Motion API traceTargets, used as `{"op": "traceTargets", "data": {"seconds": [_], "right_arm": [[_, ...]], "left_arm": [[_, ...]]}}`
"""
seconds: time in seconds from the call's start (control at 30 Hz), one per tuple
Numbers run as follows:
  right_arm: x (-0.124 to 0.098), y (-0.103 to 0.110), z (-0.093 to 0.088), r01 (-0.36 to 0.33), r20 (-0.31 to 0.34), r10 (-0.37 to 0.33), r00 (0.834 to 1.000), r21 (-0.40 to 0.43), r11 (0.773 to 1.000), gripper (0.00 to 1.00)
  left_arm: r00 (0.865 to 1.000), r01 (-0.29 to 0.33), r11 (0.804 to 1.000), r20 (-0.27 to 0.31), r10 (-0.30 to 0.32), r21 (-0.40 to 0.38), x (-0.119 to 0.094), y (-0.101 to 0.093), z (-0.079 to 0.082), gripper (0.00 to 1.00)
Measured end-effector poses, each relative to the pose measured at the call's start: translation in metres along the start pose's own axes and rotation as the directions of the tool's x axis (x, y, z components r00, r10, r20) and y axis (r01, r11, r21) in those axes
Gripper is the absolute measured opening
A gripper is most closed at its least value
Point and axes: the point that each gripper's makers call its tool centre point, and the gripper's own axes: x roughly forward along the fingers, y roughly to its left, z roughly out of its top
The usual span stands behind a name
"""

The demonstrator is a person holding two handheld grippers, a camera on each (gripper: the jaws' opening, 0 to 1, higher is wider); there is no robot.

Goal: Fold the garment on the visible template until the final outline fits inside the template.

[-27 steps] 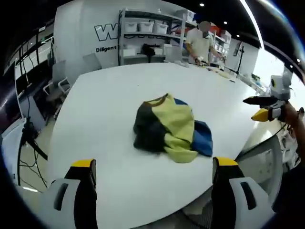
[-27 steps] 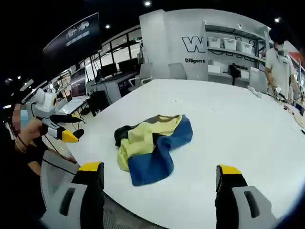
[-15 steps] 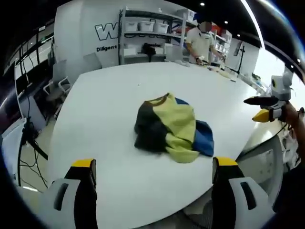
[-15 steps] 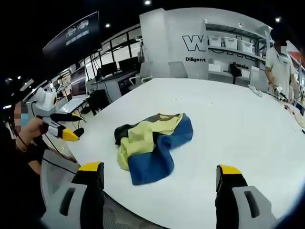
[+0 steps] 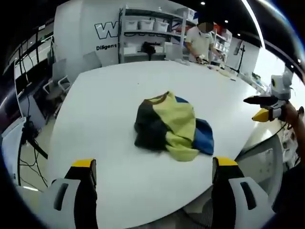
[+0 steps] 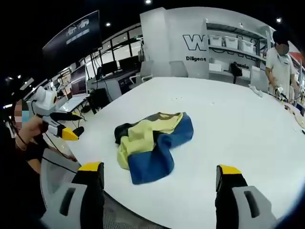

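A crumpled yellow, blue and dark garment (image 5: 170, 126) lies bunched on the white table (image 5: 109, 95); from the other side the garment (image 6: 151, 144) shows mostly blue and yellow. My left gripper (image 5: 153, 174) stands open near the table's edge, well short of the cloth, with nothing between its jaws. My right gripper (image 6: 159, 179) is open too, off the opposite edge and apart from the garment. Each gripper appears in the other's view: the right gripper (image 5: 262, 109) at the right, the left gripper (image 6: 62, 125) at the left. I see no template outline on the table.
A person (image 5: 200, 40) stands at the far end by white shelving (image 5: 143, 36) with bins. Small items lie along the far table edge (image 5: 224, 71). Chairs (image 5: 59, 83) and desks stand beyond the table. The white table (image 6: 248, 133) has wide bare surface around the garment.
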Motion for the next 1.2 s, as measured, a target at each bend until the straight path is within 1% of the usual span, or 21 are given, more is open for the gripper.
{"op": "traceTargets", "data": {"seconds": [0.47,0.57,0.77,0.9,1.07,1.2], "right_arm": [[-0.001,0.001,0.000,0.002,-0.005,-0.002,1.000,-0.007,1.000,0.97],[-0.001,0.002,-0.001,-0.003,-0.008,0.003,1.000,-0.011,1.000,0.97],[0.001,0.004,-0.002,-0.007,-0.015,0.007,1.000,-0.017,1.000,0.97],[0.003,0.002,0.006,-0.010,0.008,0.010,1.000,-0.013,1.000,0.98],[0.010,0.001,0.011,-0.013,-0.001,0.013,1.000,-0.045,0.999,0.97],[0.018,0.001,0.014,-0.022,-0.003,0.022,1.000,-0.050,0.999,0.97]], "left_arm": [[1.000,0.000,1.000,-0.007,0.000,0.005,-0.001,0.000,-0.002,0.97],[1.000,0.001,1.000,-0.015,-0.001,0.013,-0.001,-0.001,-0.003,0.97],[1.000,-0.003,1.000,-0.010,0.003,0.009,-0.001,0.001,-0.003,0.97],[1.000,-0.010,1.000,-0.008,0.011,0.010,-0.001,0.004,-0.002,0.97],[1.000,-0.015,1.000,-0.005,0.015,-0.003,0.001,0.009,0.000,0.97],[1.000,-0.019,1.000,-0.006,0.019,-0.013,0.005,0.012,0.001,0.95]]}}
